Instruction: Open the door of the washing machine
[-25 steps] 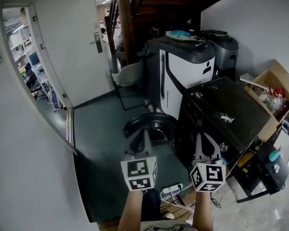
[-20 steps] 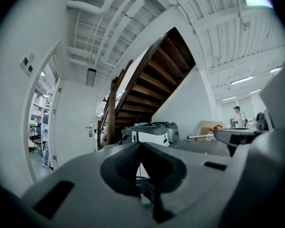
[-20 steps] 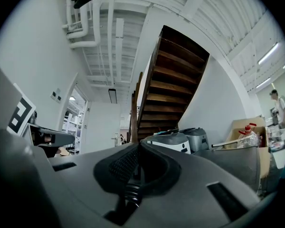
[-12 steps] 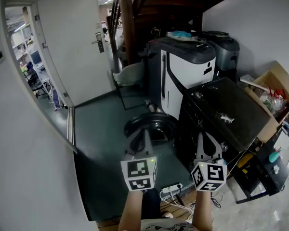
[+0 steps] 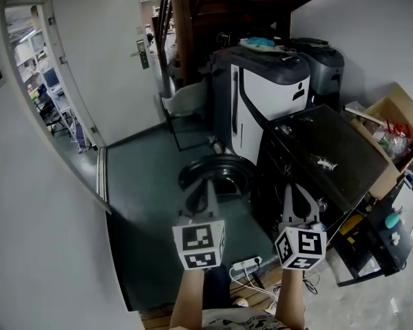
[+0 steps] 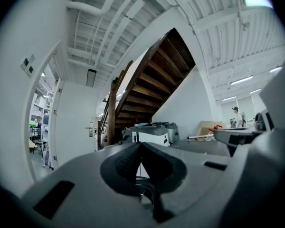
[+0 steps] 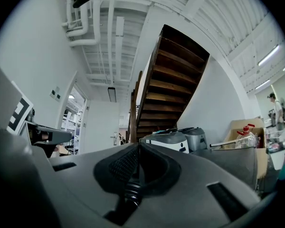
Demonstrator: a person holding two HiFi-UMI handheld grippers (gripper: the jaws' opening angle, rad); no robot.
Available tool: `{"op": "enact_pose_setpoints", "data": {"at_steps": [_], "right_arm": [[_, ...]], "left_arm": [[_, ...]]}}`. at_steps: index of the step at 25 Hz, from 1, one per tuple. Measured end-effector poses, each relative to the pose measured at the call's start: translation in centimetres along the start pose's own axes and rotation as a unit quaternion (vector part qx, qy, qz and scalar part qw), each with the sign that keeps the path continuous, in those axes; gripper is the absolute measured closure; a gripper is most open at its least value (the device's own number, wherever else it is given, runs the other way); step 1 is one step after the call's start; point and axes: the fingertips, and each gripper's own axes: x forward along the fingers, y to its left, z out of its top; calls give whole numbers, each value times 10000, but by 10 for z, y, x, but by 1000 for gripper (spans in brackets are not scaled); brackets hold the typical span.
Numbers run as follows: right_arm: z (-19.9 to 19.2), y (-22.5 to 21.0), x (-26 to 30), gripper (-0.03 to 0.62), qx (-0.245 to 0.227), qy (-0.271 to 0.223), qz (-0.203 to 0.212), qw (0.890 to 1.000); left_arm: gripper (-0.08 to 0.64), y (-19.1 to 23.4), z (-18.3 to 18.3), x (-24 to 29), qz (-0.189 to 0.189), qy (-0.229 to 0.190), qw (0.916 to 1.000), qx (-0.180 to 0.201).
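Observation:
The black washing machine (image 5: 330, 158) stands at the right of the head view, its front facing left. Its round door (image 5: 217, 174) hangs swung out over the dark floor, open. My left gripper (image 5: 208, 186) is held level just in front of that door ring, jaws shut with nothing between them (image 6: 141, 144). My right gripper (image 5: 290, 188) is level beside the washer's front corner, also shut and empty (image 7: 138, 145). Neither gripper touches the door or the machine.
A white-and-black appliance (image 5: 268, 95) and a grey bin (image 5: 323, 64) stand behind the washer, under a wooden staircase (image 5: 193, 12). A cardboard box (image 5: 392, 126) sits at the right. A power strip (image 5: 244, 265) lies by my feet. An open doorway (image 5: 41, 81) is at the left.
Both grippers stay where they were, still shut. Only the head view has shifted slightly.

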Motion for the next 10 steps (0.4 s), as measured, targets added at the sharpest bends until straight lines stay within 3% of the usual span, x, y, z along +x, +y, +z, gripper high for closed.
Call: {"op": "enact_pose_setpoints", "data": {"at_steps": [10], "right_arm": [[-2, 8, 2, 572, -23, 49, 69, 10000]], "left_arm": [[557, 8, -1, -2, 67, 7, 10000, 5]]}}
